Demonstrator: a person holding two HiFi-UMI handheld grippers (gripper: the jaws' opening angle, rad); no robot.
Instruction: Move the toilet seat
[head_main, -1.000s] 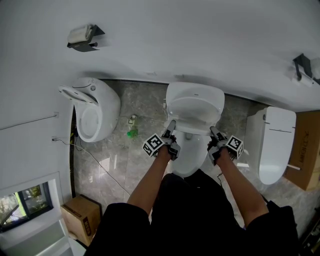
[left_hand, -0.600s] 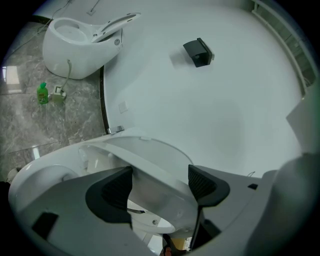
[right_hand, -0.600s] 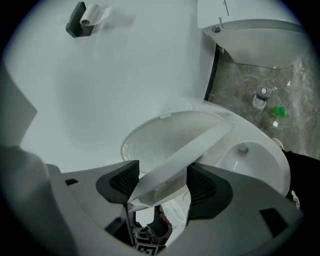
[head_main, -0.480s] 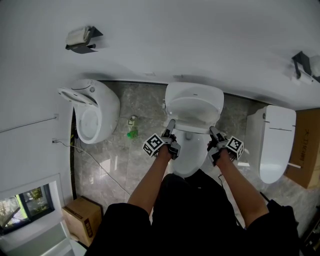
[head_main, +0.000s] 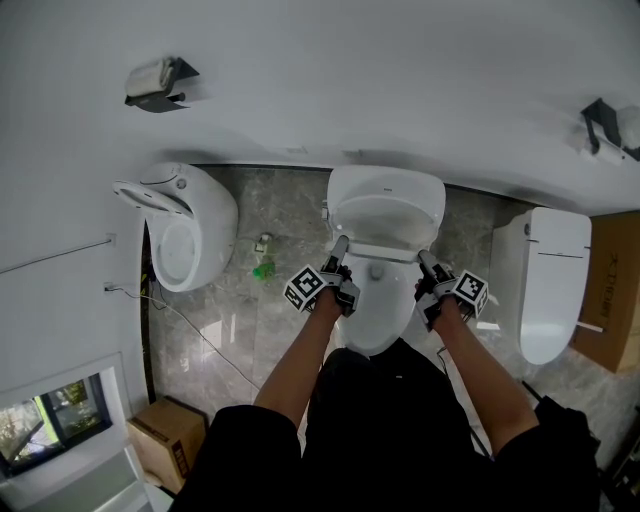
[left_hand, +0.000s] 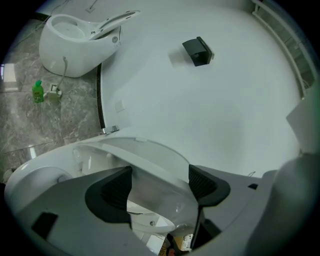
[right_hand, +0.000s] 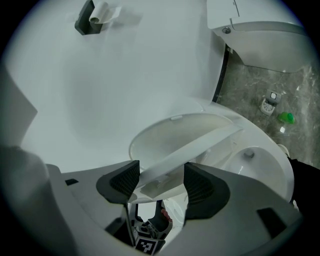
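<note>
The left tongs and right tongs are each pinching the white plastic toilet seat, holding it half-raised above the white ceramic bowl; any slackening on that glossy rim risks it slamming down
</note>
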